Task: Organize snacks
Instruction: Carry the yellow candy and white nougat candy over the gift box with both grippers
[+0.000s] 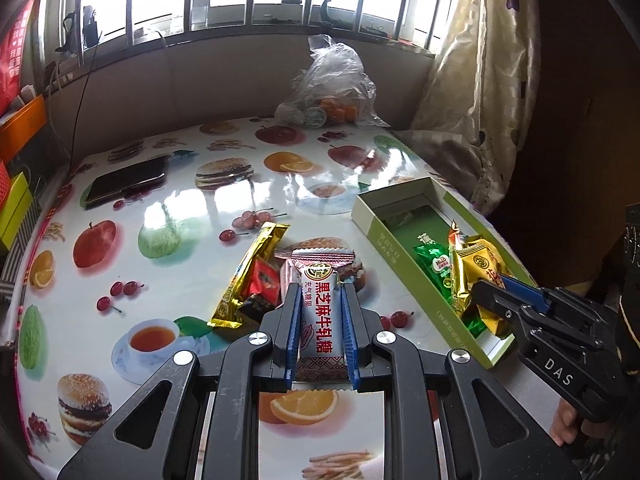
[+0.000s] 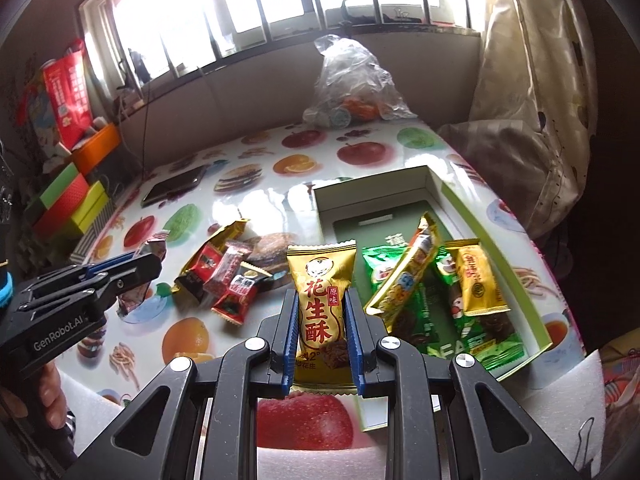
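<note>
1. Left gripper [image 1: 320, 320] pinches a white nougat bar [image 1: 322, 316] between its blue pads, long axis along the fingers, lifted off the table [image 1: 192, 216].
2. Right gripper [image 2: 320, 320] pinches a gold peanut crisp [image 2: 322, 300] the same way, lengthwise.
3. Box [image 1: 378, 232] lies to the right of the left gripper; the right gripper hangs at its near left corner, so I judge the right hand nearer.
4. Box's long axis runs away from both hands, roughly matching both bars.
5. Loose pile [image 2: 224, 276] stays left of the box.
</note>
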